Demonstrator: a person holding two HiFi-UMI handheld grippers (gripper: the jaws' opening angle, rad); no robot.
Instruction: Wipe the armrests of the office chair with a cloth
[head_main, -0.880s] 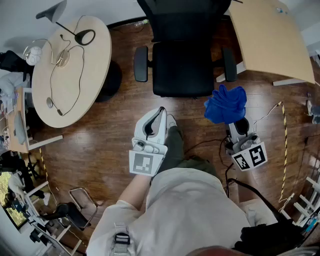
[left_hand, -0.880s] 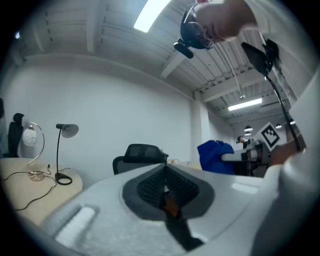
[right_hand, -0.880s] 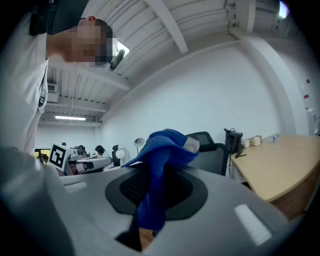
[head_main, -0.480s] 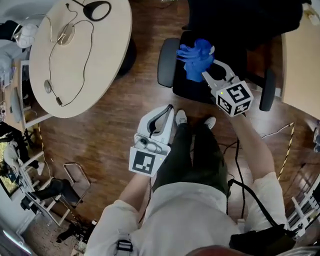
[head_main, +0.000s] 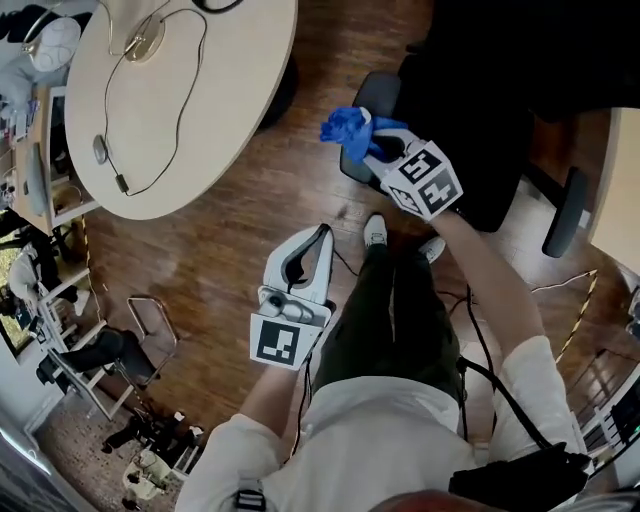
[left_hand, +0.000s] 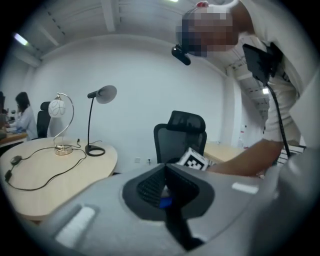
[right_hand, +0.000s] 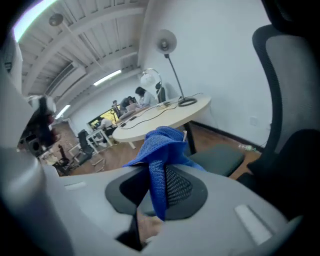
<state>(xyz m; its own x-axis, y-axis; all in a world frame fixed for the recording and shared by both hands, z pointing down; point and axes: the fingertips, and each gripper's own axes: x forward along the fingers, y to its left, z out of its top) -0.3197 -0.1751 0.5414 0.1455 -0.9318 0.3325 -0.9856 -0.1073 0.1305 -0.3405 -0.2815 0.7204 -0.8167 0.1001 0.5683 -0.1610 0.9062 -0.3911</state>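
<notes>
Right tool (head_main: 374, 152) grips blue cloth (head_main: 346, 130) by armrest (head_main: 379, 90).

1. Right hand-held gripper (head_main: 375, 150), clamped on the cloth (head_main: 345, 130), is right at the near armrest (head_main: 378, 88). The black chair (head_main: 480, 140) walls off everything beyond it.
2. Open floor (head_main: 250, 240) runs between that armrest and the round desk (head_main: 200, 130), a clear lane on the outer side.
3. Left hand-held gripper (head_main: 322, 235), jaws together, hangs over bare floor with room all round its tip.
4. The person's legs (head_main: 390, 310) stand between the two grippers, so crossing low is blocked.
5. Far armrest (head_main: 562, 215) sits near a second desk (head_main: 622, 190), and the gap there looks tight.
6. A metal frame (head_main: 150, 335) sits low on the left, well apart from both.
</notes>
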